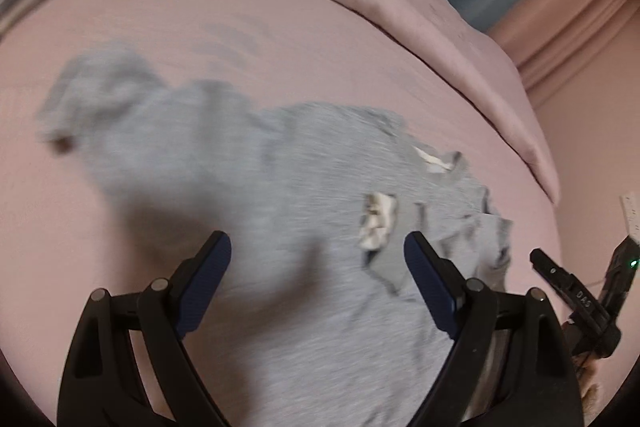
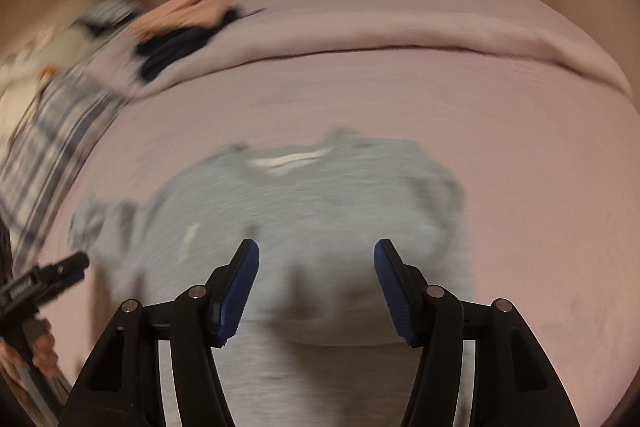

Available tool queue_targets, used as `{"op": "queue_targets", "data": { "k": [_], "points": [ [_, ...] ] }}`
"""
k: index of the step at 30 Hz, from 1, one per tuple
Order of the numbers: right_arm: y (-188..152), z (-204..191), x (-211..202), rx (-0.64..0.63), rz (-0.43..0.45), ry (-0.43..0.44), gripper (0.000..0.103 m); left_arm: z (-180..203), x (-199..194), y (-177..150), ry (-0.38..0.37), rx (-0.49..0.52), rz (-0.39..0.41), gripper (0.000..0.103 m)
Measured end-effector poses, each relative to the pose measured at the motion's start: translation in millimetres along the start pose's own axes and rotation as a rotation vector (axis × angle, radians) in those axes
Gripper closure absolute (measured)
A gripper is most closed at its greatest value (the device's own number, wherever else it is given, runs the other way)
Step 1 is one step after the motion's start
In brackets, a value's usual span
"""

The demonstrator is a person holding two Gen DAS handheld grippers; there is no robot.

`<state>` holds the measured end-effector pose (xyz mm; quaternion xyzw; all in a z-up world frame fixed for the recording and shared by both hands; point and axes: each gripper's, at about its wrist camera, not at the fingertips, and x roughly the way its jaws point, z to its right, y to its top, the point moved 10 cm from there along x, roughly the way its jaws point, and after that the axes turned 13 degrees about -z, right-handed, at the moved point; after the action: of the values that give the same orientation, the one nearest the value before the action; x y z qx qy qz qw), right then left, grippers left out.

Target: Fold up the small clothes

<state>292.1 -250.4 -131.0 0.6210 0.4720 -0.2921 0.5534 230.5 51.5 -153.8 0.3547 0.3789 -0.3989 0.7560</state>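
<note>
Small grey knit shirt (image 1: 256, 187) lies rumpled, soft, on smooth pink bedsheet (image 1: 280, 27). Left gripper (image 1: 318, 259) spread wide above it, empty. Right gripper (image 2: 316, 263) released, ribbed blue pads (image 2: 240, 291) apart.

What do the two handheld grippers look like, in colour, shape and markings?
Both look alike. The left gripper and the right gripper have black plastic linkage arms with round silver pivot pins. Each finger ends in a dark blue ribbed pad. Seen from the left wrist camera, the right gripper's black body carries small pale lettering and a tiny green light.
</note>
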Motion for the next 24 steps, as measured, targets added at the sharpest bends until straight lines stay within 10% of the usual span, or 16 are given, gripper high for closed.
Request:
{"op": "queue_targets", "data": {
  "k": [13,17,18,24],
  "points": [
    [-4,71,22,0.203,-0.041,0.034,0.044,48,92,11,-0.081,0.001,-0.188,0.030],
    [-4,86,25,0.240,-0.048,0.050,0.044,62,99,1,-0.096,0.048,-0.201,0.055],
    [-5,89,25,0.248,-0.049,0.056,0.044,64,100,1,-0.089,0.064,-0.194,0.078],
    [-2,94,28,0.261,-0.055,0.067,0.044,57,79,-2,-0.136,0.041,-0.167,0.084]
  ]
}}
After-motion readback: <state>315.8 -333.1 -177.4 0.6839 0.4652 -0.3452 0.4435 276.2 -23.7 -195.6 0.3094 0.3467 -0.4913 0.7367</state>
